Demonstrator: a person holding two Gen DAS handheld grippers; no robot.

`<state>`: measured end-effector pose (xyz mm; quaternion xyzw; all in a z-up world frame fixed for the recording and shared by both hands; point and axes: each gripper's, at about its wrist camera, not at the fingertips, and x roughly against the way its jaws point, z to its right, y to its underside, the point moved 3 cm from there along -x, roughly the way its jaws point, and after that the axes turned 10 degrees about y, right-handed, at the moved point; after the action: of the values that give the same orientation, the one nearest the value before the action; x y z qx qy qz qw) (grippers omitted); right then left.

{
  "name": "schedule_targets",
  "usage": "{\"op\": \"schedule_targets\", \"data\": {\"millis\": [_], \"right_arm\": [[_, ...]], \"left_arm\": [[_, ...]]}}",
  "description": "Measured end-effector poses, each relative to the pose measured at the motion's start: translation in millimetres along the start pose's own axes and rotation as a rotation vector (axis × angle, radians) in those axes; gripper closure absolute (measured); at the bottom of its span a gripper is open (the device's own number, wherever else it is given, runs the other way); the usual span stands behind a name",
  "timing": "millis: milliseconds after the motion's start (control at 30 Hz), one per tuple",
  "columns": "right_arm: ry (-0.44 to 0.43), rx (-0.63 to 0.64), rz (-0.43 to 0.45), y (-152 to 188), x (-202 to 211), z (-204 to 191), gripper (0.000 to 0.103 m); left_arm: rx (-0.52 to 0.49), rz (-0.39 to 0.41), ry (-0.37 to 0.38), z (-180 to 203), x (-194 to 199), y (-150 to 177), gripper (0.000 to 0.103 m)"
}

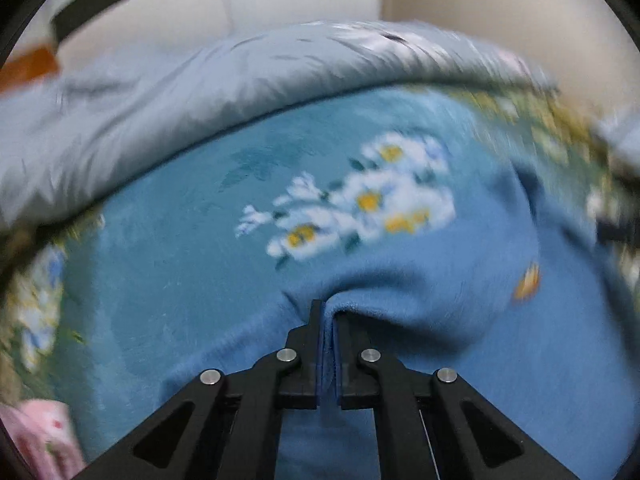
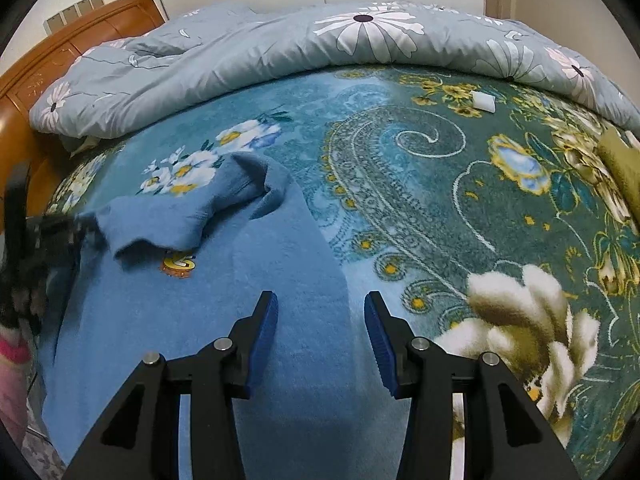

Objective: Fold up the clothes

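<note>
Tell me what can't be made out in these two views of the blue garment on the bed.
- Left wrist view: motion blur smears the quilt and the blanket.
- Left wrist view: the left gripper, shut on a fold of the blue garment, hides the pinched edge.
- Right wrist view: the garment's lower part is cut off by the frame edge and the open right gripper.
- Right wrist view: the yellow logo is half covered by a fold.

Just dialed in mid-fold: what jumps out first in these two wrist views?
The soft blue fleece garment with a small orange-yellow badge sprawls over the teal floral blanket, a sleeve flopped across its chest. The left gripper is shut on a pinched ridge of that garment; the right gripper hovers open over its right edge. A grey-blue daisy-print duvet is heaped behind.
</note>
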<state>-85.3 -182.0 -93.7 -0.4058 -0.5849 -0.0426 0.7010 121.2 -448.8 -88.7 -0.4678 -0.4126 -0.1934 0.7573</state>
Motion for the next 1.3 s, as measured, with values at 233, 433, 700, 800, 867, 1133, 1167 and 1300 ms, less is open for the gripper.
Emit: {"op": "schedule_targets", "data": {"millis": [233,433,700,800,867,1133,1167,1300], "right_arm": [[0.01,-0.015,-0.011,6,2,9,0.057],[0.01,-0.001,-0.003,11,12,6,0.057],[-0.026,0.084,0.012,43,39,-22,0.057],[-0.012,0.139,-0.006,61,39,-33,0.057],[0.016,0.153,-0.025,71,35,-37,0.057],[0.044,0.11,-0.023,69,45,-11,0.099],[0.052,0.1,-0.011,61,49,-3,0.1],[0.149,0.017,0.051,19,65,49,0.1]], "left_arm": [[0.332,-0.036,0.066,-62,-36,-35,0.099],[0.471,-0.063,0.068,-77,-55,-36,0.099],[0.454,0.027,0.131,-57,-7,-26,0.091],[0.395,0.089,0.121,-42,25,-20,0.079],[0.367,0.137,0.135,-35,47,-12,0.066],[0.371,0.21,0.169,-18,98,49,0.06],[0.366,0.215,0.159,-15,102,54,0.059],[0.342,0.227,0.114,-10,115,67,0.058]]}}
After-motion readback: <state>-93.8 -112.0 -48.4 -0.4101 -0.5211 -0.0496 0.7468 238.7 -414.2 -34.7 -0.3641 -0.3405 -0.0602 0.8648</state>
